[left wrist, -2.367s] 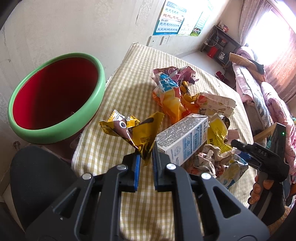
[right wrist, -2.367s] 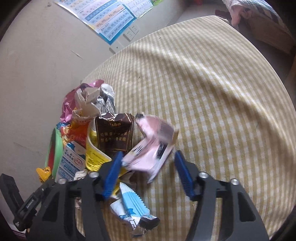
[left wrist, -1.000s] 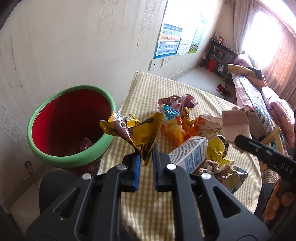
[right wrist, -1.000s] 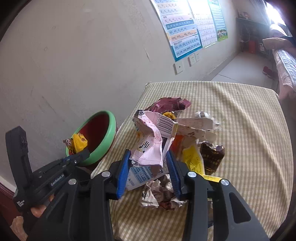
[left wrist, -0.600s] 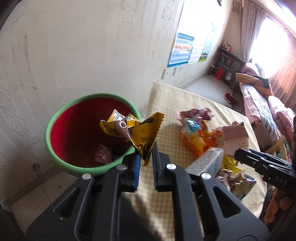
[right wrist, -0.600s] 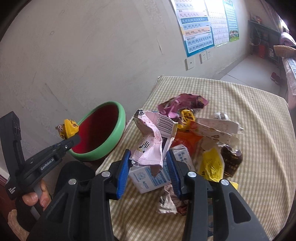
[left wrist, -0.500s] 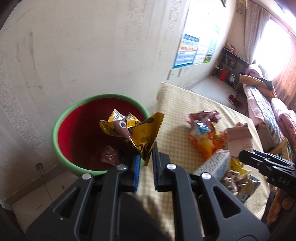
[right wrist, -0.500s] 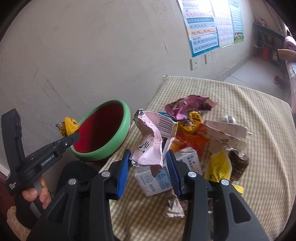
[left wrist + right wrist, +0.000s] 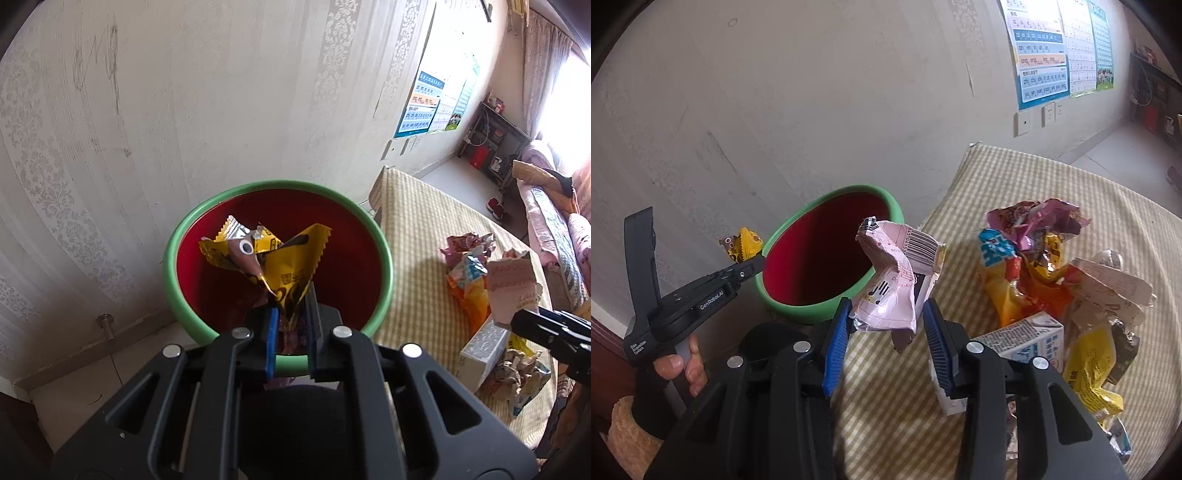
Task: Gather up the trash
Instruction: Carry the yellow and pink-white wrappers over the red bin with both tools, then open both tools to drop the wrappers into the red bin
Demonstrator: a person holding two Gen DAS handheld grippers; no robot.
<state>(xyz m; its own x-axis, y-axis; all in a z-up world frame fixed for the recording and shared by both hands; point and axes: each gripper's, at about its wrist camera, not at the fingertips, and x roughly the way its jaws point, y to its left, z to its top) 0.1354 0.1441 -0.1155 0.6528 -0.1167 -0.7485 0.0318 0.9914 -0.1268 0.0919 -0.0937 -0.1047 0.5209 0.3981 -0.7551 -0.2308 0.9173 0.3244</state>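
Observation:
My left gripper [image 9: 290,338] is shut on a crumpled yellow snack wrapper [image 9: 280,264], held above the mouth of the red bin with a green rim [image 9: 258,188]. In the right wrist view the same wrapper [image 9: 744,245] shows at the left gripper's tip [image 9: 753,263], just left of the bin [image 9: 827,254]. My right gripper [image 9: 884,341] is shut on a crumpled pink carton [image 9: 897,284] with a barcode, held over the table edge beside the bin. That pink carton [image 9: 515,286] also shows at the right in the left wrist view.
A pile of wrappers [image 9: 1034,258] and a white milk carton [image 9: 1030,338] lie on the yellow checked tablecloth [image 9: 997,177]. The bin stands on the floor between table and wall [image 9: 184,92]. A hand [image 9: 679,367] holds the left gripper's handle. A black round seat [image 9: 768,338] sits below the bin.
Both grippers have swung left from the table toward the bin with their trash. The yellow wrapper now hangs over the bin's mouth; the pink carton has come near the rim.

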